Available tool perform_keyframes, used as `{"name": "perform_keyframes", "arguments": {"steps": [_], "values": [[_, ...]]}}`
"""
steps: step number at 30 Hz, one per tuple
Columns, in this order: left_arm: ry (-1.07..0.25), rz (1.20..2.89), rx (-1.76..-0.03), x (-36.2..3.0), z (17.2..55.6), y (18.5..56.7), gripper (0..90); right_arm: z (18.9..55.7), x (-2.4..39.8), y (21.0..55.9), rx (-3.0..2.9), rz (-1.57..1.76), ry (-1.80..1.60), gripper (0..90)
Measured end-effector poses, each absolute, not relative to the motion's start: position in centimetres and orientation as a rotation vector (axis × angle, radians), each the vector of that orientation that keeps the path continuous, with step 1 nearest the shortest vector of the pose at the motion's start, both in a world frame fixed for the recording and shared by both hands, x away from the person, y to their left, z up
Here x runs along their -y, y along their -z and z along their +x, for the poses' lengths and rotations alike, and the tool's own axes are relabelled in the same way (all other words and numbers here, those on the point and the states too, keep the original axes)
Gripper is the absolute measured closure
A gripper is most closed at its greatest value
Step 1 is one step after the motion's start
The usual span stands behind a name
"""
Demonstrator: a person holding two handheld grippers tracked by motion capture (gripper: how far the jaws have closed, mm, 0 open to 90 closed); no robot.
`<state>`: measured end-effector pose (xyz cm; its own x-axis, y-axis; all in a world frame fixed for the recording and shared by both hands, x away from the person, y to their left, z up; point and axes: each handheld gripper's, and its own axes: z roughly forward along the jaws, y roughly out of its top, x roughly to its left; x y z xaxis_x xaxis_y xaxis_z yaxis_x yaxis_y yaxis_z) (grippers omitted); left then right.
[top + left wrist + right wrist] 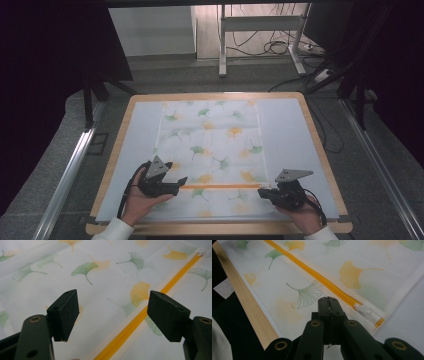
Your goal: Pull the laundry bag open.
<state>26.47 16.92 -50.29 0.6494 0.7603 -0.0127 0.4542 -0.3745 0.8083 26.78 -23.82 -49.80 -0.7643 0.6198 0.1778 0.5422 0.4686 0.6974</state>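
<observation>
White mesh fabric printed with green and yellow ginkgo leaves made up the zippered bag (210, 150) that lay flat on the table (305, 125), its orange zipper (220, 186) running across between the two claws. At the left, the left gripper (181, 181) hovered with its jaws spread wide and nothing between them; in the left gripper view the zipper (140, 315) passed under the gap, nearer the right-hand jaw, and ran away toward the far corner of the bag (100, 277). Ahead of that claw the cloth lay smooth and unobstructed. To the right, the right gripper (262, 192) sat at the zipper's other end with its jaws pressed together, holding nothing; in the right gripper view the white zipper pull (364, 310) lay just beside the closed tips (328, 300), to their right, and apart from them. Left of that claw the bag's hem ran close along the wooden table edge (244, 300), leaving little margin there. Whether the bag held anything could not be told.
</observation>
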Motion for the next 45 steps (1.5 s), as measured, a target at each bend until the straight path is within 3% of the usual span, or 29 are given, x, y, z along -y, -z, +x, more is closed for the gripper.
{"name": "perform_keyframes", "arguments": {"steps": [45], "values": [[-0.340,2.107,-0.791,-8.1,28.1,49.5,26.3,26.9,24.5,51.7,-2.659,1.084,-1.016,89.3]]}}
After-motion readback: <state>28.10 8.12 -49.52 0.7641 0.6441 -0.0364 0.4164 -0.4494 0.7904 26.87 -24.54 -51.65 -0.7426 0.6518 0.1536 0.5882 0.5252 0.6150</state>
